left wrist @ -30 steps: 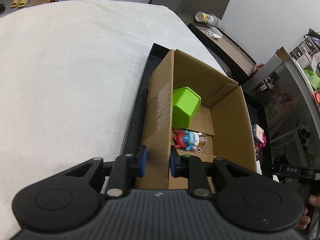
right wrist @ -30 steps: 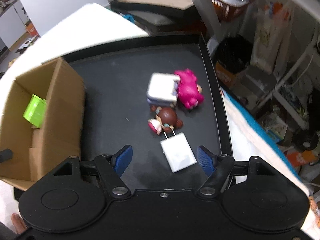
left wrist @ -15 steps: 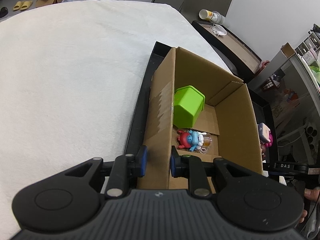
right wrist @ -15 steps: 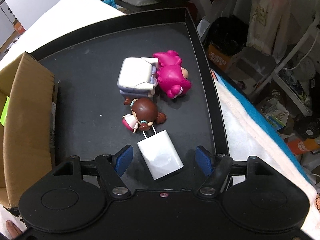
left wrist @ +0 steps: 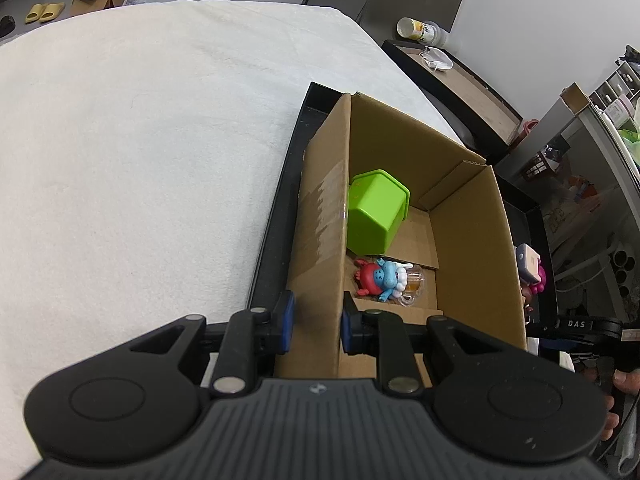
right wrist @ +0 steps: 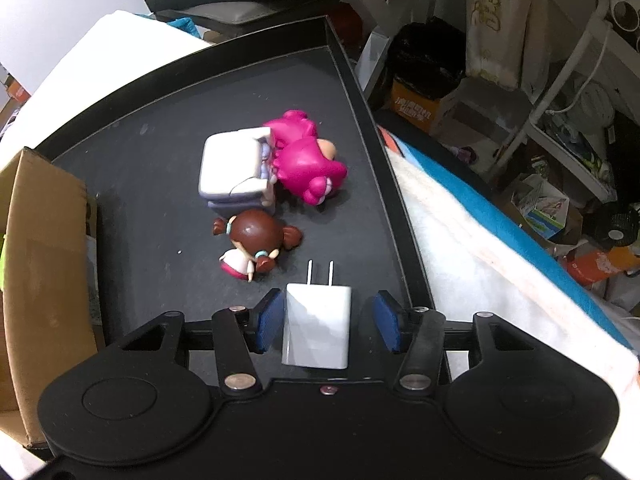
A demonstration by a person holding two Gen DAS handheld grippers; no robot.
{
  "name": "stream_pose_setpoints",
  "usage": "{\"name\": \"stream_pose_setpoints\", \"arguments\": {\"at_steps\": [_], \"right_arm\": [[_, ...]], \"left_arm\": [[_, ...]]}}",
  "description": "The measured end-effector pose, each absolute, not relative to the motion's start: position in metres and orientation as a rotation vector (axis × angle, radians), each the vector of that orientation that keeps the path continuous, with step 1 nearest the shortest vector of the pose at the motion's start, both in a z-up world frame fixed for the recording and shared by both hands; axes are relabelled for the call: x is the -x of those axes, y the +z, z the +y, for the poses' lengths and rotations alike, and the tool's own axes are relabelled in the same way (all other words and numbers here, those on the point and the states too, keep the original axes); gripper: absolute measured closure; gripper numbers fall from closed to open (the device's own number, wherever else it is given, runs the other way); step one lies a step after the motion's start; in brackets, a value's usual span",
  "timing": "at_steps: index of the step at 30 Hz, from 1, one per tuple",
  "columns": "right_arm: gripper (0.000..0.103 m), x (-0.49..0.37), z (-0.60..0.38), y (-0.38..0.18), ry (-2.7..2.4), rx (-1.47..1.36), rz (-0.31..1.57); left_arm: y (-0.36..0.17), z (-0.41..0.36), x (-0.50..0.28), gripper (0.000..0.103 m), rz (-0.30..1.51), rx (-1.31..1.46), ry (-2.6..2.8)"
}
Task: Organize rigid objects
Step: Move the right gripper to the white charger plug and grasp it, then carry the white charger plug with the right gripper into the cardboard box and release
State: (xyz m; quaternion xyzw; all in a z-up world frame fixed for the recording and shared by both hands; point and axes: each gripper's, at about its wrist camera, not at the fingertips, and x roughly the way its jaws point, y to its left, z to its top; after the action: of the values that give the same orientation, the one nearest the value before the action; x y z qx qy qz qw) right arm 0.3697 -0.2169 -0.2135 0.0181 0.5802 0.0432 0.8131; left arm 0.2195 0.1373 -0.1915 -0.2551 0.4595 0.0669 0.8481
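Note:
My left gripper (left wrist: pixel 316 322) is shut on the left wall of the cardboard box (left wrist: pixel 320 216). Inside the box lie a green cup (left wrist: pixel 374 212) on its side and a red and blue figurine (left wrist: pixel 382 278). My right gripper (right wrist: pixel 326 322) is open, its fingers on either side of a white charger plug (right wrist: pixel 316 328) lying on the black tray (right wrist: pixel 160 112), prongs pointing away. Just beyond it lie a brown-haired doll (right wrist: pixel 256 246), a white and purple block toy (right wrist: pixel 236 170) and a pink figure (right wrist: pixel 308 158). The box edge (right wrist: pixel 40 240) shows at the left.
The tray sits on a white cloth-covered table (left wrist: pixel 140 160). The tray's right rim (right wrist: pixel 384 160) runs close beside the toys. Past it the table drops off to floor clutter, bags and shelves (right wrist: pixel 520 100). A side table with a bottle (left wrist: pixel 420 30) stands behind.
My right gripper has moved forward and down over the tray, so the white charger plug now lies between its open fingers. My left gripper keeps its hold on the box wall.

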Motion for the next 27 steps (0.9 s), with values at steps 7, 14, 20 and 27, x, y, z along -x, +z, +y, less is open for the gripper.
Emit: {"name": "stream_pose_setpoints", "arguments": {"at_steps": [7,14,20,27], "right_arm": [[0.067,-0.369,-0.208,-0.225,0.096,0.014,1.300],[0.067,-0.362,-0.204,-0.210,0.114,0.009,1.274],[0.067,-0.354,-0.201,-0.184,0.131,-0.002,1.224],[0.067,-0.346,-0.190,-0.155,0.168,0.012,1.169]], "left_arm": [[-0.192,0.137,-0.219,0.081,0.969,0.537,0.140],[-0.191,0.138,-0.218,0.081,0.965,0.537,0.132],[-0.190,0.138,-0.217,0.081,0.966,0.534,0.128],[-0.190,0.137,-0.217,0.081,0.966,0.532,0.128]]}}
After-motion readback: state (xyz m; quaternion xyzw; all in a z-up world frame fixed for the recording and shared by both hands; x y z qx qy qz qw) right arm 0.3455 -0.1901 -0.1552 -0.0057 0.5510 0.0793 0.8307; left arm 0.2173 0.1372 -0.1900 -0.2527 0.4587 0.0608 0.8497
